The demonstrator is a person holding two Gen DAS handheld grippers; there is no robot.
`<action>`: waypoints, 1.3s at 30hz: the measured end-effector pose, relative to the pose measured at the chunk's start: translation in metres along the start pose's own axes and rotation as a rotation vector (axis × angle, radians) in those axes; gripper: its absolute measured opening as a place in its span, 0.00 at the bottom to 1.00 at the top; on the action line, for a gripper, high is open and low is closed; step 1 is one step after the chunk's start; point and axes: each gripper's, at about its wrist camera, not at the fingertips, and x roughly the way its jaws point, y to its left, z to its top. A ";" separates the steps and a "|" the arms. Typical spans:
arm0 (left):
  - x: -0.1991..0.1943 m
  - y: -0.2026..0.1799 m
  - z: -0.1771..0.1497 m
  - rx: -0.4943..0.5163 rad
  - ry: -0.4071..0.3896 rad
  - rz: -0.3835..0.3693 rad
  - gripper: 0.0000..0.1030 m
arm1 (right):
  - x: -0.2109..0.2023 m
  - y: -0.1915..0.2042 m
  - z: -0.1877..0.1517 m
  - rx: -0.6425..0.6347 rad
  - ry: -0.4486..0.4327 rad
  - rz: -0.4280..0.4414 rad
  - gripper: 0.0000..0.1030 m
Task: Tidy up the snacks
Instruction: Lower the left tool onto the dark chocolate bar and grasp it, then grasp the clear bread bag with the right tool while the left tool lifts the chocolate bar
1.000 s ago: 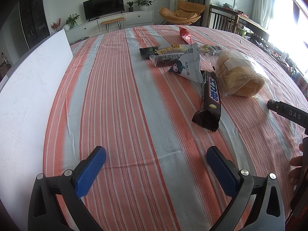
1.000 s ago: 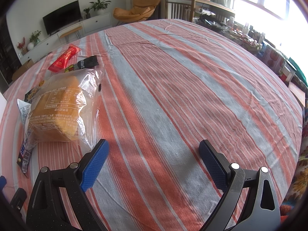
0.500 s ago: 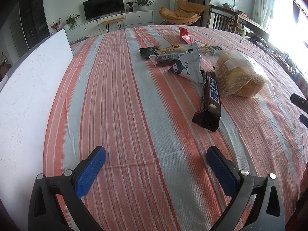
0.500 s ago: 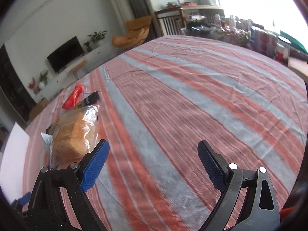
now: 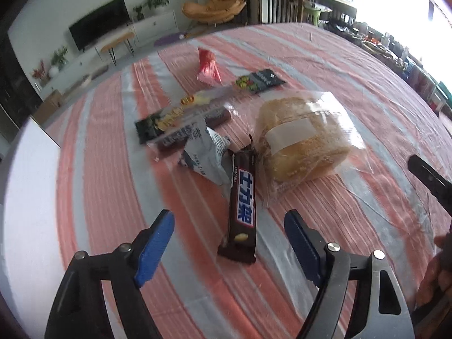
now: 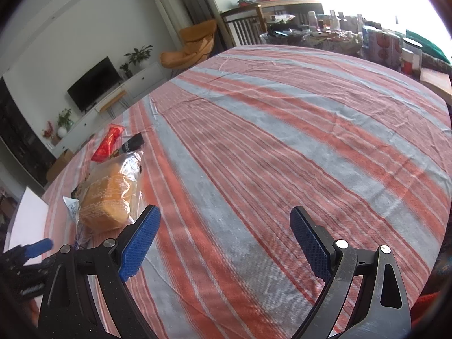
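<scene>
Several snacks lie on a striped tablecloth [image 5: 353, 65]. A dark chocolate bar [image 5: 243, 206] lies lengthwise just ahead of my open, empty left gripper [image 5: 228, 231], between its blue pads. A bagged bread loaf [image 5: 302, 138] lies right of the bar, a grey packet [image 5: 206, 155] left of it. Farther off lie long dark wrappers [image 5: 180, 118], a red packet [image 5: 207, 66] and a dark packet [image 5: 260, 80]. My right gripper [image 6: 224, 226] is open and empty over bare cloth, with the bread [image 6: 108, 197] to its left.
A white board [image 5: 25, 197] covers the table's left side. The right gripper's body [image 5: 432, 178] and a hand show at the left view's right edge. Chairs, a TV unit and a cluttered side table [image 6: 339, 31] stand beyond the table.
My left gripper has moved forward and right, so the chocolate bar now lies between its pads. My right gripper has lifted and tilted up. Both stay open.
</scene>
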 end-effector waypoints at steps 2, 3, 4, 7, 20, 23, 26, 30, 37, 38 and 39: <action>0.015 0.006 0.002 -0.034 0.045 -0.035 0.75 | -0.002 -0.001 0.000 0.004 -0.005 0.006 0.92; 0.019 0.007 0.001 -0.044 0.060 -0.042 0.73 | -0.002 -0.001 -0.001 0.007 -0.005 0.010 0.92; 0.023 0.008 -0.001 -0.050 0.072 -0.044 0.73 | -0.001 -0.001 -0.001 0.009 -0.002 0.012 0.92; 0.020 0.007 -0.006 -0.042 0.038 -0.038 0.69 | 0.001 -0.001 -0.001 0.012 0.011 0.016 0.92; -0.017 0.021 -0.051 -0.155 -0.005 -0.094 0.17 | 0.002 -0.003 0.000 0.015 0.005 0.015 0.92; -0.033 0.030 -0.073 -0.202 -0.007 -0.122 0.17 | 0.001 -0.007 0.001 0.036 0.011 0.061 0.92; -0.054 0.036 -0.089 -0.227 -0.034 -0.147 0.17 | -0.003 -0.019 0.006 0.110 0.008 0.158 0.92; -0.081 0.042 -0.103 -0.232 -0.089 -0.169 0.17 | 0.000 0.007 0.023 0.026 0.122 0.296 0.93; -0.110 0.046 -0.109 -0.248 -0.165 -0.171 0.17 | 0.024 0.121 0.049 -0.243 0.270 0.207 0.93; -0.114 0.046 -0.109 -0.247 -0.179 -0.164 0.17 | 0.032 0.130 0.051 -0.234 0.292 0.184 0.93; -0.119 0.046 -0.110 -0.244 -0.193 -0.156 0.17 | 0.050 0.148 0.050 -0.238 0.347 0.147 0.92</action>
